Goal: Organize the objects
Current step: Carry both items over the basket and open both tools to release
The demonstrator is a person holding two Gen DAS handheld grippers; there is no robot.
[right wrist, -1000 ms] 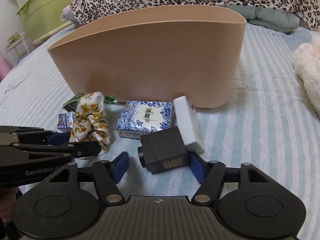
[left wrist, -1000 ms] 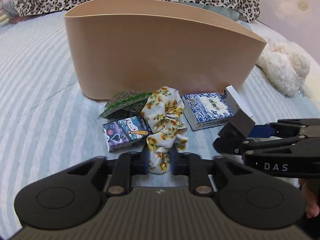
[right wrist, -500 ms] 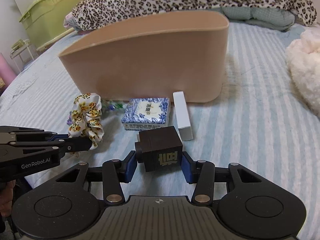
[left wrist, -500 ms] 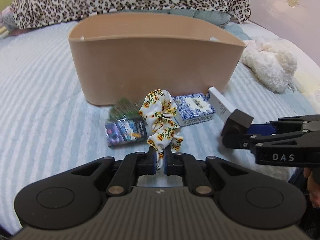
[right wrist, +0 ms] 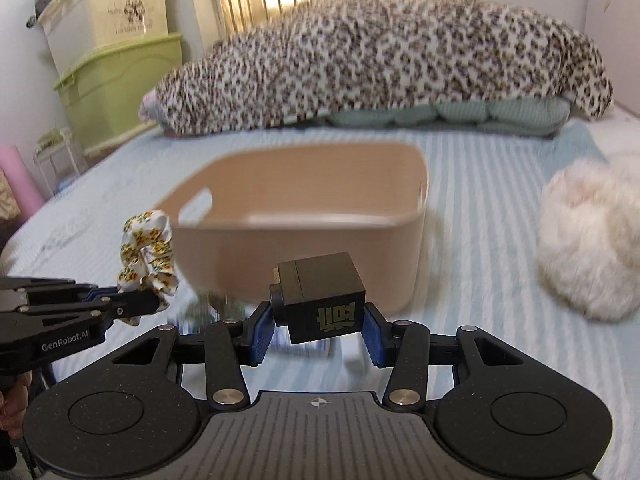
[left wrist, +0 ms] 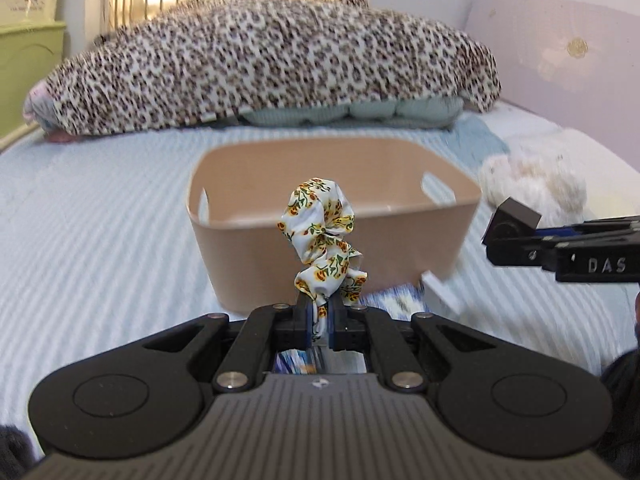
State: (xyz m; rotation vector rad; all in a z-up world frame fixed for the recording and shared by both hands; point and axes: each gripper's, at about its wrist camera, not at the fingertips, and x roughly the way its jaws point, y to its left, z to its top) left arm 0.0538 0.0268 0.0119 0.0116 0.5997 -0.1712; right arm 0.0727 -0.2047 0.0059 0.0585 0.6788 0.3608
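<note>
Striped bed (left wrist: 100, 240), seemingly empty bin (left wrist: 332, 216)

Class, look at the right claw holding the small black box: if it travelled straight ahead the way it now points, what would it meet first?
Probably the near wall of the beige basket, which lies directly ahead of the right claw and its black box. Depth is unclear; being raised, it might just clear the rim.
</note>
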